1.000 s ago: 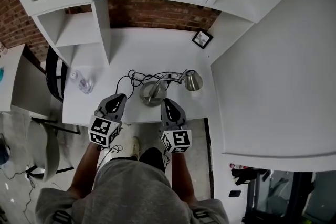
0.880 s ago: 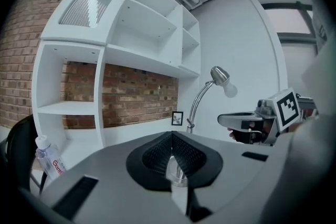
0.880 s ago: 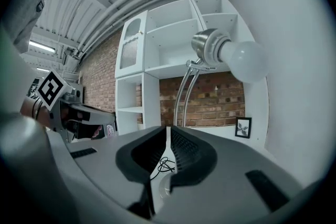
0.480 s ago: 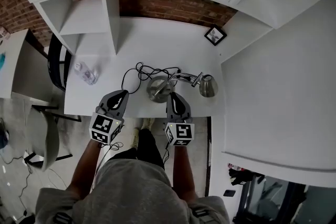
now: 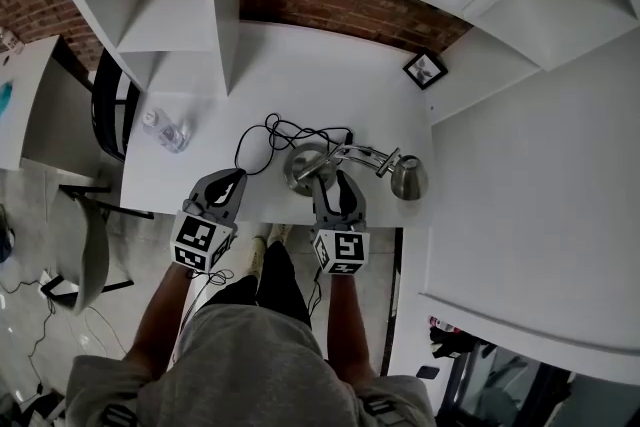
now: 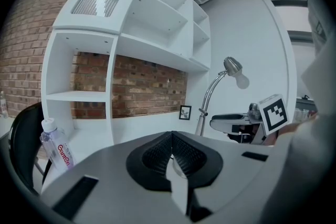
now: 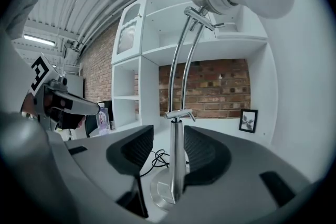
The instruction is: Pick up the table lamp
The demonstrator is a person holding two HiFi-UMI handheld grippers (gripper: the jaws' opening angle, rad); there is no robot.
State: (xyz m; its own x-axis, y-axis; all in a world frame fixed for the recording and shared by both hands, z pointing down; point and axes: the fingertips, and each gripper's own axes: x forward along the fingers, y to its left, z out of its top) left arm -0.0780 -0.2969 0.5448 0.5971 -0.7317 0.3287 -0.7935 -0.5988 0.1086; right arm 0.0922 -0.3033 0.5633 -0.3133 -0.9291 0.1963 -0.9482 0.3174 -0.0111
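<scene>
Currently: table lamp [image 5: 298, 173] stands upright on the desk [image 5: 330, 85], unraised. Right gripper [image 7: 168, 150], jaws just spread wide, straddles its stem [image 7: 176, 165] without pressing. Left gripper [image 6: 172, 159] closed, empty, alongside. Lamp neither gripped nor lifted.

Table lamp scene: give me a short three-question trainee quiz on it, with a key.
1. True or false: the left gripper is shut and empty.
2. What stands between the right gripper's jaws? A a cup; B the lamp's stem; C a book.
3. In the head view, on which side of the lamp's base is its shade?
Key: 1 true. 2 B; those jaws have just been opening and do not touch it. 3 right.
</scene>
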